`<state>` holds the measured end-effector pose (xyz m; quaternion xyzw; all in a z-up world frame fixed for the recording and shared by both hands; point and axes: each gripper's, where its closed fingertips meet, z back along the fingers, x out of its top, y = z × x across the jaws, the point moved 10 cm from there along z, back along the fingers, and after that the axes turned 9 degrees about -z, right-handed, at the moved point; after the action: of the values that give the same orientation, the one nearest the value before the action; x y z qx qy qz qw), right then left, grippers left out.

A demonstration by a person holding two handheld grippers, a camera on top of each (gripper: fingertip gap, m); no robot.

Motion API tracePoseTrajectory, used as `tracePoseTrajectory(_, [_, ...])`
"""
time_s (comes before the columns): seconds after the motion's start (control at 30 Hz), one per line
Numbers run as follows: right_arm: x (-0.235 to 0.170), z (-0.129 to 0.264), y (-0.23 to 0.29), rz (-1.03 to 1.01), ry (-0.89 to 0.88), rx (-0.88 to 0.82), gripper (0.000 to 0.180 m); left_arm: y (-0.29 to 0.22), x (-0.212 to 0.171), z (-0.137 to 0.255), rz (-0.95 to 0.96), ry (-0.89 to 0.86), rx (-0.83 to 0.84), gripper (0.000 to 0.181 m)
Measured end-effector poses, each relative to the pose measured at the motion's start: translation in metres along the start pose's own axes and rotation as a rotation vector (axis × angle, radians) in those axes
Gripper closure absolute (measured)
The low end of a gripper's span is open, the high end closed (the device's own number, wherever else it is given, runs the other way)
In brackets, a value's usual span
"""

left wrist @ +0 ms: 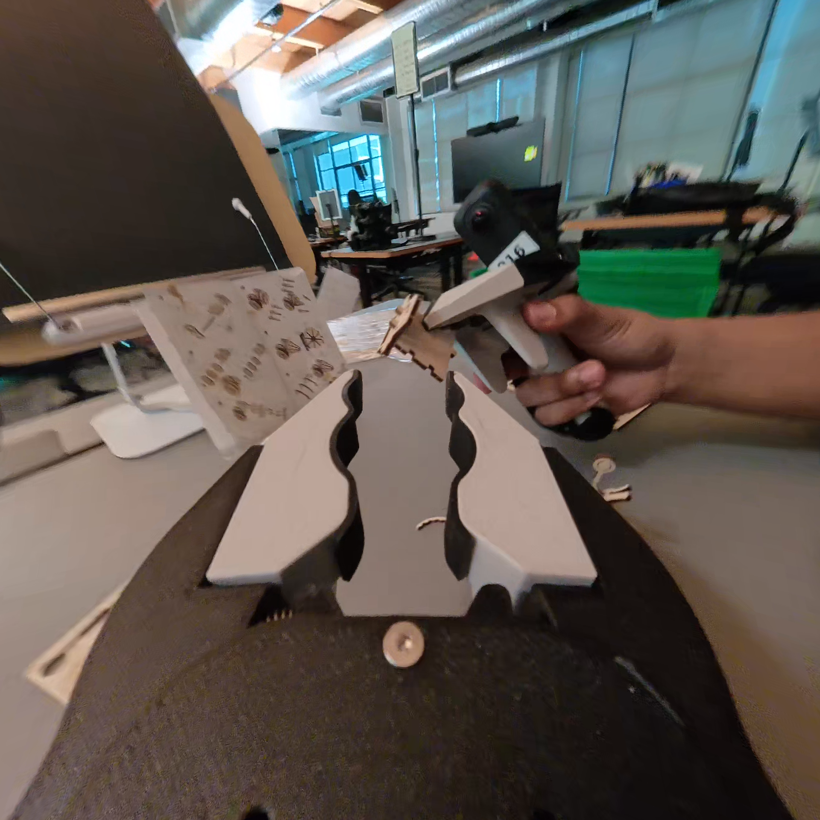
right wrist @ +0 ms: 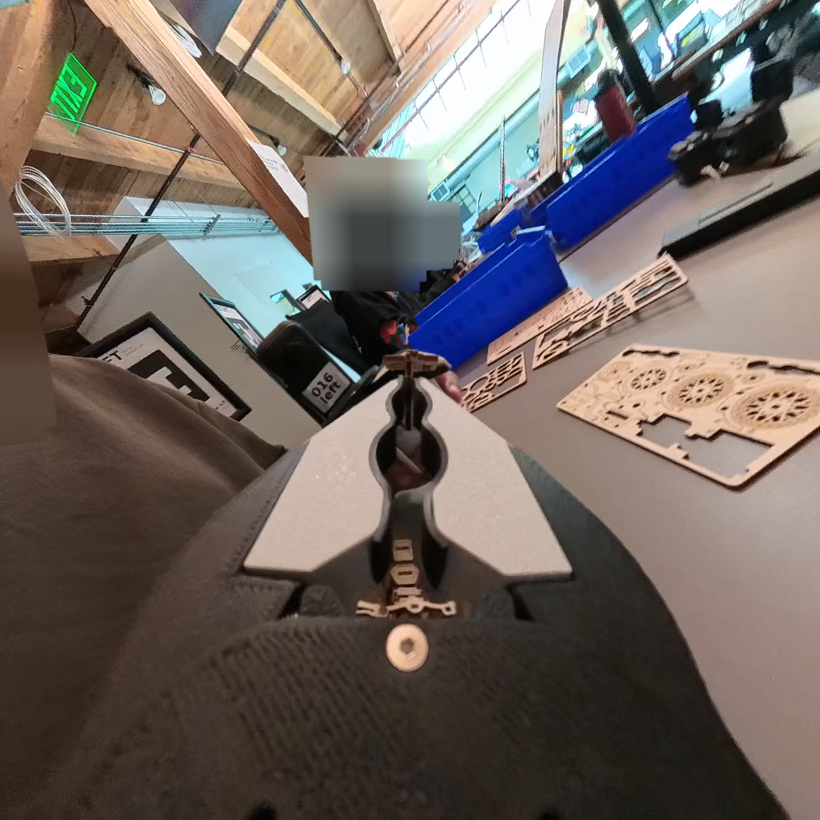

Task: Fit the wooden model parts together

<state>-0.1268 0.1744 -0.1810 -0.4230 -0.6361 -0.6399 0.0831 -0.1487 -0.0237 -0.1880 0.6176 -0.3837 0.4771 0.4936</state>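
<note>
Pale notch-edged wooden model piece (left wrist: 417, 339) sits pinched in the right hand-held gripper (left wrist: 428, 321); the left hand-held gripper (left wrist: 404, 386) gapes empty.

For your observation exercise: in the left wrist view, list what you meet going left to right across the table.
White stand base → propped instruction sheet → wooden assembly held by the right tool → the hand gripping that tool.

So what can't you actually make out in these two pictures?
- Right gripper grip: in the right wrist view its fingers cover most of the wooden assembly.
- Same assembly in the left wrist view: motion-blurred, joints unreadable.
- Small curved piece between the open left gripper fingers: too small to identify.
</note>
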Motion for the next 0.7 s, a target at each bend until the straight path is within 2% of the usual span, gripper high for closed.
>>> tracePoseTrajectory(0.2, [-0.006,0.003,-0.004,0.125,-0.019,-0.014,0.178,0.02,-0.018,-0.005,0.561,-0.082,-0.28,0.151])
tracePoseTrajectory(0.27, [-0.009,0.0,-0.002,0.162,-0.021,-0.007,0.178,0.022,-0.022,-0.006,0.649,-0.097,-0.333,0.155])
tracePoseTrajectory(0.4, [-0.015,-0.006,0.0,0.237,-0.009,-0.036,0.178,0.02,-0.02,-0.004,0.591,-0.109,-0.343,0.178])
tracePoseTrajectory(0.5, [-0.016,-0.006,-0.003,0.229,-0.013,-0.054,0.175,0.019,-0.02,-0.003,0.561,-0.11,-0.334,0.179])
tracePoseTrajectory(0.57, [-0.015,-0.004,-0.007,0.188,-0.03,-0.058,0.162,0.022,-0.021,-0.003,0.554,-0.107,-0.318,0.179])
tracePoseTrajectory(0.7, [-0.01,0.008,-0.012,0.185,-0.114,-0.132,0.151,0.032,-0.025,0.0,0.545,-0.095,-0.236,0.179])
